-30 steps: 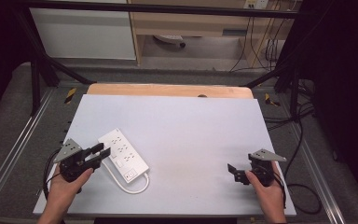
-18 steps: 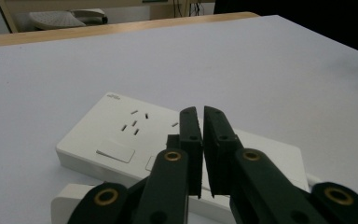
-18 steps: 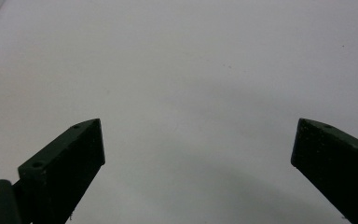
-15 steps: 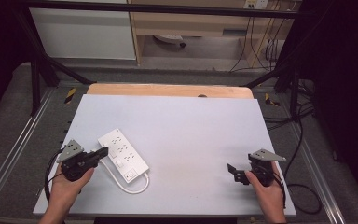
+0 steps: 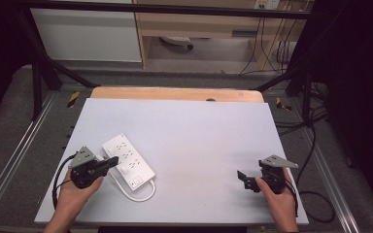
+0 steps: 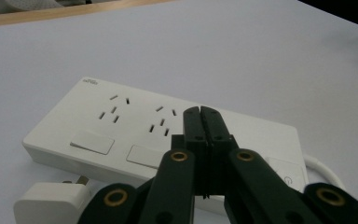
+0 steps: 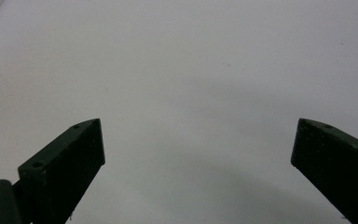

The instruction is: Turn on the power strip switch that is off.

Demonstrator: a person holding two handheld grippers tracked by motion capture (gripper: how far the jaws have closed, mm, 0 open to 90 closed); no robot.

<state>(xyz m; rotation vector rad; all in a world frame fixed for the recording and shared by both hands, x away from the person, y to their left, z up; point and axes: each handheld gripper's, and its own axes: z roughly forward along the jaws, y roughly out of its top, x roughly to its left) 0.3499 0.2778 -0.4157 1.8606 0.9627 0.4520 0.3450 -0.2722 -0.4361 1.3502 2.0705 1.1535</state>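
Note:
A white power strip (image 5: 128, 161) with several sockets and two rocker switches lies on the left of the white table (image 5: 199, 136). Its white cable (image 5: 141, 195) loops off the near end. My left gripper (image 5: 112, 161) is shut with nothing between its jaws, its tips just over the strip's near-left edge. In the left gripper view the closed tips (image 6: 200, 112) point across the power strip (image 6: 121, 126), and a white plug (image 6: 51, 203) lies on the table beside it. At the table's near right, my right gripper (image 5: 244, 180) is open over bare surface, its jaws (image 7: 198, 140) wide apart and empty.
A wooden board (image 5: 175, 93) runs along the table's far edge. Metal rails flank the table on both sides, and cables hang on the floor at the right. Shelving stands beyond the far edge.
The left gripper's jaws have closed from slightly apart to fully together, and it has shifted slightly along the power strip. The right hand has stayed still.

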